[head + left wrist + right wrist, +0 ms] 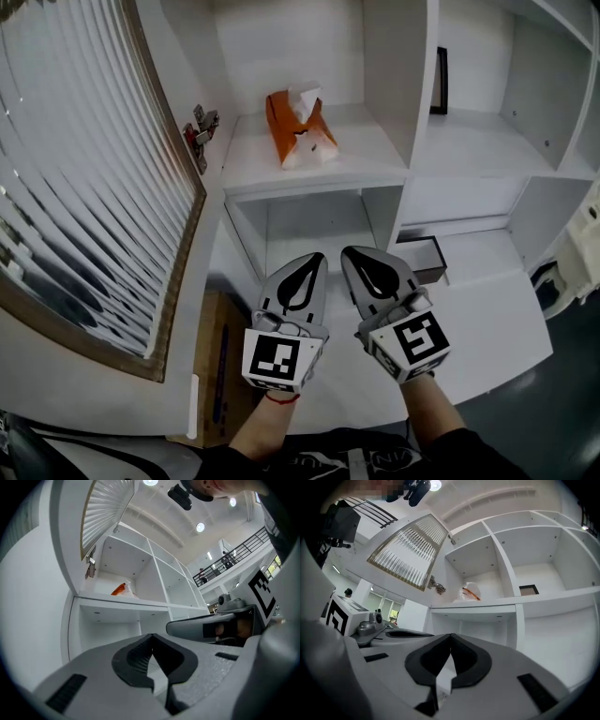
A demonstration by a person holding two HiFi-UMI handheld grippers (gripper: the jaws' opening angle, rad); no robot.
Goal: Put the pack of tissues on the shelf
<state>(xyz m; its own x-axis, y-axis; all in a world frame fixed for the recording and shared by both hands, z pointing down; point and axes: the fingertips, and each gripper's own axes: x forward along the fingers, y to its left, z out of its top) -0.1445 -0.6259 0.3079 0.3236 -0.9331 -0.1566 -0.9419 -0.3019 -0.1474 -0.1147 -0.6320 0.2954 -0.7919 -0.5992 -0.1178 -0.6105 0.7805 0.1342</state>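
The orange pack of tissues (300, 127), with a white sheet sticking out of its top, lies on an upper shelf (356, 159) of the white shelf unit. It also shows small and far off in the left gripper view (123, 589) and in the right gripper view (469, 592). Both grippers are held side by side below that shelf, well short of the pack. My left gripper (316, 258) is shut with nothing between its tips (151, 637). My right gripper (352, 253) is likewise shut and empty (450, 637).
An open cabinet door with ribbed glass (75, 169) swings out at the left, its hinge (200, 131) beside the pack. A dark framed item (441, 80) stands in the right compartment. A small dark box (422, 258) sits on a lower ledge. A cardboard box (220, 366) lies below.
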